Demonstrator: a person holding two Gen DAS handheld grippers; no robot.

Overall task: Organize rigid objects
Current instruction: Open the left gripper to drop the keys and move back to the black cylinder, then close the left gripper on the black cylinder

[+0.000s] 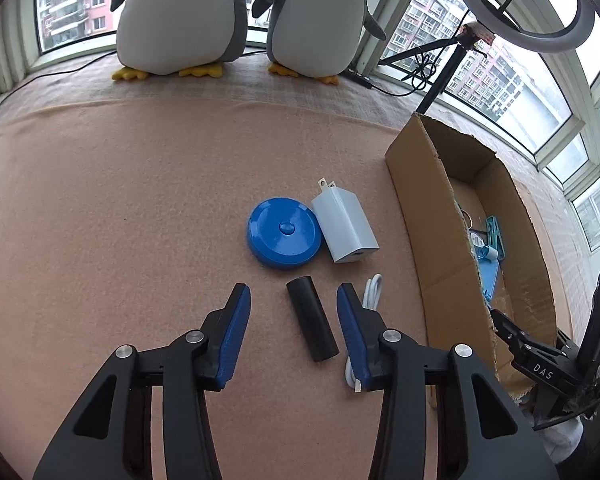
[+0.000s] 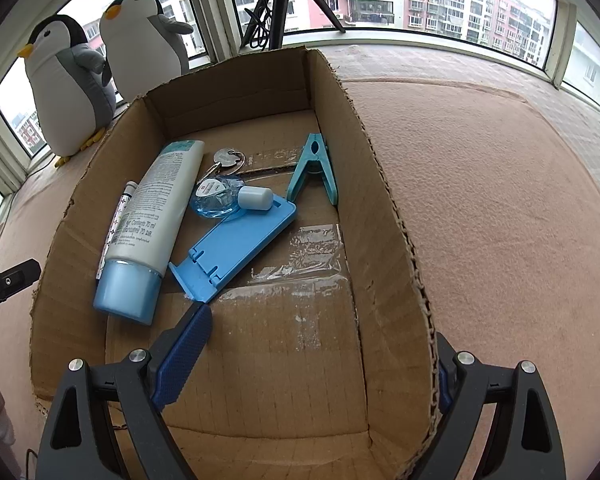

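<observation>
Our left gripper is open around the black tube on the pink blanket, pads not touching it. Our right gripper sits open astride the cardboard box's wall, holding nothing. The lotion tube and clip lie inside.

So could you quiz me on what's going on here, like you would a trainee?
1. True or false: the black cylinder lies between the left gripper's fingers, not yet pinched.
2. Which sits in the box? A tube, B charger, C blue disc.
3. What does the right gripper straddle?

Key: 1 true. 2 A. 3 The box's right wall, one finger inside and one outside.
</observation>
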